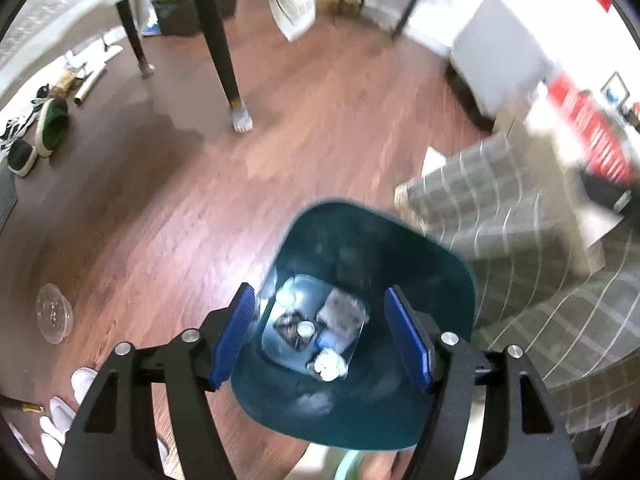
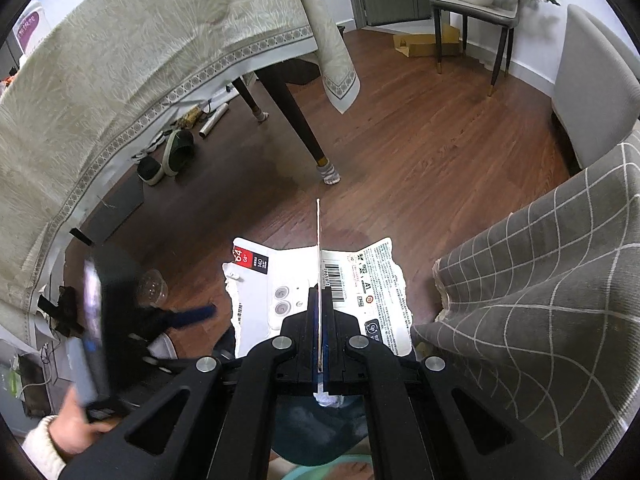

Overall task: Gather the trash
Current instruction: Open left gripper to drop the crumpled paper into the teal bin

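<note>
Left gripper [image 1: 320, 336]: jaws spread wide, holding nothing, poised above teal trash bin [image 1: 420, 412] containing wrappers. Right gripper [image 2: 320, 328]: clamped on torn packaging card [image 2: 362, 280], edge-on between its fingers, above wood floor [image 2: 420, 160].

Glossy reddish wood-plank floor [image 1: 328, 128]. Smooth dark teal plastic bin [image 1: 440, 280]. Torn printed card packaging [image 2: 380, 280], matt. Ribbed blue pads on matt black fingers [image 1: 238, 332]. Woven checked grey cloth [image 2: 540, 300]. Patterned beige tablecloth [image 2: 140, 60].
</note>
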Available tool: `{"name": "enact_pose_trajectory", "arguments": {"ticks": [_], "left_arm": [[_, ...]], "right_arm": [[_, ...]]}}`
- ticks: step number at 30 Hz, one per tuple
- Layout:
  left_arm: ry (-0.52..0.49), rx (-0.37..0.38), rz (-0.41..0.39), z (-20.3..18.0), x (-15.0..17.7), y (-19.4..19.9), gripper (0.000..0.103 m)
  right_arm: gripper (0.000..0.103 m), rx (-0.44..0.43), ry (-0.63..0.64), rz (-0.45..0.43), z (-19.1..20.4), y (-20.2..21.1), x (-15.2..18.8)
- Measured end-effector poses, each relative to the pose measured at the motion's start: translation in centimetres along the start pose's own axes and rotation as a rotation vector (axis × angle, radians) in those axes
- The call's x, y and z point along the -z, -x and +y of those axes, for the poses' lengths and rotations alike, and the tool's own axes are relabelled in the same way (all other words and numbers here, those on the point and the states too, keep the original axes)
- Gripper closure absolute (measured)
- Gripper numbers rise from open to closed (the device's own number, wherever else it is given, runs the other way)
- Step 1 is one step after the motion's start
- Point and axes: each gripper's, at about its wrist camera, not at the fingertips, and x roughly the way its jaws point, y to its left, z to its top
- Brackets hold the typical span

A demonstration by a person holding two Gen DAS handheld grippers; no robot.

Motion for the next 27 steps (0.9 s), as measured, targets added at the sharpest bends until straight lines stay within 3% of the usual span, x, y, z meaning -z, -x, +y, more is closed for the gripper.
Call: {"name": "enact_pose_trajectory", "arguments": {"ticks": [12,21,27], "left_arm": [[0.021,0.01,-0.23,-0.6,-1.5,6.3,0.038],[0.016,0.084,-0.335,-2.4,-2.9,9.4,0.05],[-0.006,0.106,-0.393,-3.5,-3.4,11.1,0.051]], "right_arm": [[0.102,0.031,0.033,0.106,-0.2,-4.7,1.9],[0.102,0.043,0.096,0.181,0.7,-7.7,4.3],[0.1,0.061,0.153,0.23,1.2,-9.5,5.9]]}}
